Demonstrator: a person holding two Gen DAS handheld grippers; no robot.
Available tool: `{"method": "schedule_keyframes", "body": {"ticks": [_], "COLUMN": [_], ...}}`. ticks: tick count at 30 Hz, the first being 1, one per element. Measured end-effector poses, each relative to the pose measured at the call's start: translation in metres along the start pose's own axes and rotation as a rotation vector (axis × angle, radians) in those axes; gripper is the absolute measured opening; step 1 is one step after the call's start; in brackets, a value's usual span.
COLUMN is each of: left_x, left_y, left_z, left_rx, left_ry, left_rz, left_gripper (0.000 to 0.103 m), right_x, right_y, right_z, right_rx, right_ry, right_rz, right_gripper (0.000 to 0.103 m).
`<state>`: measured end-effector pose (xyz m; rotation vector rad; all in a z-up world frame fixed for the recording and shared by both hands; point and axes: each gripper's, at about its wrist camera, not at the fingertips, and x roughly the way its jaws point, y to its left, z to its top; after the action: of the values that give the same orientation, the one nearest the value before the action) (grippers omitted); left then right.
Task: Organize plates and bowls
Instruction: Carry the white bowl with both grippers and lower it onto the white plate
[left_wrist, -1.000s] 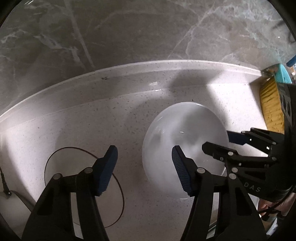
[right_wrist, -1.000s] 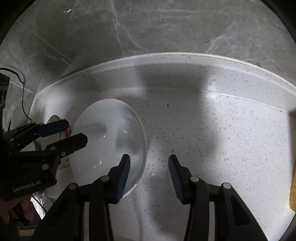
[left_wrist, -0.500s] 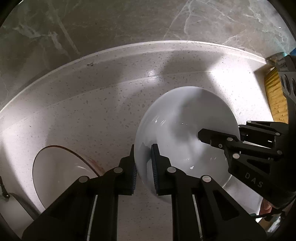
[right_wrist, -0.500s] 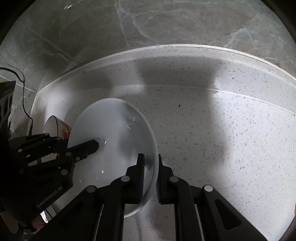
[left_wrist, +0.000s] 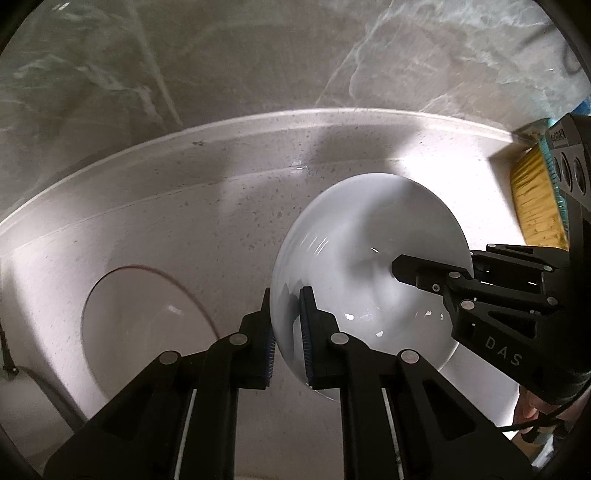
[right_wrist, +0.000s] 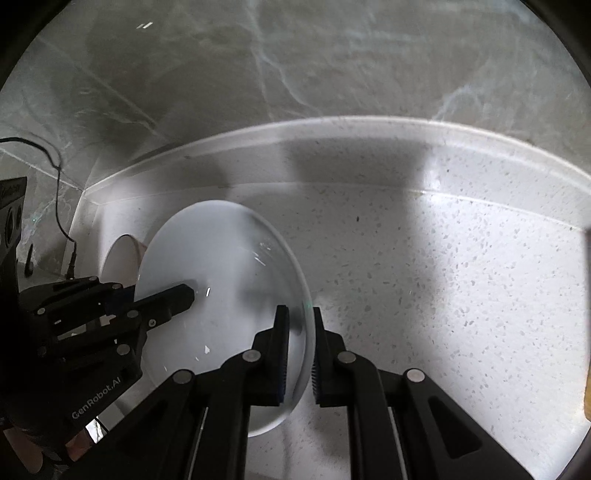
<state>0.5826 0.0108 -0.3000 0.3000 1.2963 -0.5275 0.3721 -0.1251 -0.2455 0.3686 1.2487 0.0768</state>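
Step in hand: two-handed lift of the white plate (left_wrist: 364, 254) off the speckled tabletop (left_wrist: 177, 221), judged from both rim grips being in place

Left gripper (left_wrist: 286, 325): jaws clenched on the plate's left rim, one pad under the rim and one on the upper face; the jaws had just been closing, with the rim between them

Right gripper (right_wrist: 298, 343): jaws clenched on the opposite rim of the same plate (right_wrist: 221, 295); they too had just been closing onto the rim

Plate position: held between the two grippers, near the raised back edge of the tabletop; whether it was clear of the surface could not be told, and the plate showed motion blur

Neighbour: a second plate with a thin dark rim line (left_wrist: 147, 325) lay flat on the tabletop just left of the held one, apart from it; judged the likely stacking target

Other items: yellow bristled brush (left_wrist: 532, 206) at the far right by the wall; a black cable (right_wrist: 59, 173) at the left corner

Technique note: glazed surface looked slick, so both hands should rise together and keep the plate level, or one rim may slide out of its pads

Clearance note: lift enough to pass over the neighbour's rim before moving across

Placement note: centre over the lower plate, lower until the base seats, then loosen both grips together

Risk: a chip or clatter if one side drops first
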Motion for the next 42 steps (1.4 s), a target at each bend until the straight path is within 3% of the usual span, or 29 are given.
{"method": "schedule_keyframes", "body": {"ticks": [5, 11, 17, 26, 33, 42], "left_x": [-0.035, -0.087, -0.126, -0.128, -0.118, -0.088], "left_y": [0.005, 0.017, 0.05, 0.073, 0.077, 0.09], "left_z": [-0.027, -0.082, -0.164, -0.274, -0.311, -0.311], "left_rx": [-0.025, -0.096, -0.207, -0.377, -0.424, -0.444], "left_ry": [-0.034, -0.074, -0.082, -0.034, -0.024, 0.009], "left_rz": [-0.001, 0.02, 0.043, 0.03, 0.059, 0.047], "left_gripper": [0.01, 0.01, 0.01, 0.01, 0.01, 0.01], "right_x": [-0.028, -0.046, -0.046, -0.019, 0.0, 0.032], "right_y": [0.02, 0.065, 0.117, 0.177, 0.189, 0.192], "right_z": [-0.011, -0.034, -0.068, -0.119, -0.149, -0.158], "right_rx": [-0.059, -0.159, -0.278, -0.42, -0.473, -0.479], "right_ry": [-0.006, 0.012, 0.056, 0.165, 0.213, 0.262], "right_rz": [0.015, 0.058, 0.094, 0.114, 0.087, 0.057], "right_gripper": [0.012, 0.012, 0.012, 0.012, 0.012, 0.012]}}
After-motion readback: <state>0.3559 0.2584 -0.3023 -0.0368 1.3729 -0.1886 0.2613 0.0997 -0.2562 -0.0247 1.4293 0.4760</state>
